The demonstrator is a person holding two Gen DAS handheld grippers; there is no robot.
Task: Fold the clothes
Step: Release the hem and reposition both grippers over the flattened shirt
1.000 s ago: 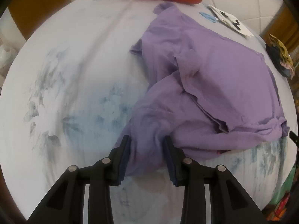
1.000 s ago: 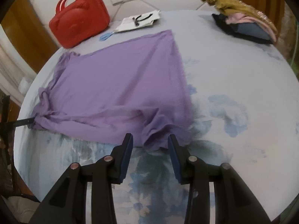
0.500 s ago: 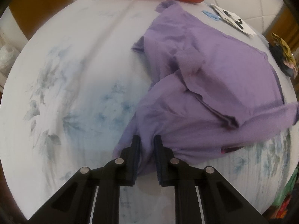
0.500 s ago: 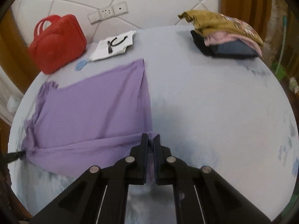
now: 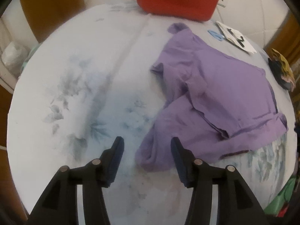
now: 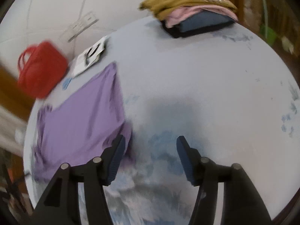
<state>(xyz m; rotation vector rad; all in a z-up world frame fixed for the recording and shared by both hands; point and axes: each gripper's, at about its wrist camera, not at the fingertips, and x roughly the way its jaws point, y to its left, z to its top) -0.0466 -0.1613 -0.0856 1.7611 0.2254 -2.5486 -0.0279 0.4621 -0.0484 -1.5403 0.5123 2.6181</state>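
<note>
Left tongs [image 5: 145, 150]: two matte black arms of angular, skeletal build, each with a long triangular cut-out near the base and a narrow slot between its paired struts. Four round silver pivot screws, two per arm, set along the upper edges. Fingers [image 5: 116, 159] taper to slim tips and carry dark blue pads with fine horizontal ribbing on the inner faces. Right tongs [image 6: 151, 150]: the same pattern, with black struts, triangular cut-outs, four silver pivot screws and ribbed dark blue pads [image 6: 184, 160] facing inward. No cables, labels or printed markings are visible on either unit. No sleeve or hand appears in either view.
</note>
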